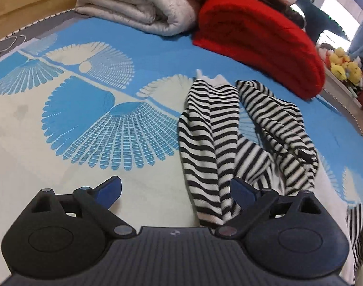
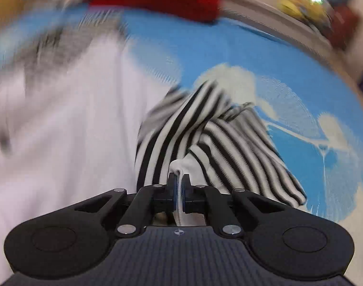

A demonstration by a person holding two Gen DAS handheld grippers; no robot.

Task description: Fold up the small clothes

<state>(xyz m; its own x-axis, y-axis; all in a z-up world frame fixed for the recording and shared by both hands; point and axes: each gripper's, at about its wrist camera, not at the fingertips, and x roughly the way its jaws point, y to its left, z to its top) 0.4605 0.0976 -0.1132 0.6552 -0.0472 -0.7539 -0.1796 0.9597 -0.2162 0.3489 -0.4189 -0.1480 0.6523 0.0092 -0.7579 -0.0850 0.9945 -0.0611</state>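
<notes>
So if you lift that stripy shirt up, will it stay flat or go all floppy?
Probably floppy. The stripy shirt already lies in soft twists and bunches on the bedspread, so it likely droops wherever it isn't held. It looks light: the right gripper holds it by a thin pinched edge. It shouldn't roll or break.

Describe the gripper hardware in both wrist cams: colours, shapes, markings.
The left gripper and right gripper match: matte black bodies, two rounded lobes with oval recesses, a ribbed centre plate bearing a small crosshair mark, black linkage arms on silver pivot pins, and blue pads on the fingers. No cables or sleeves visible.
</notes>
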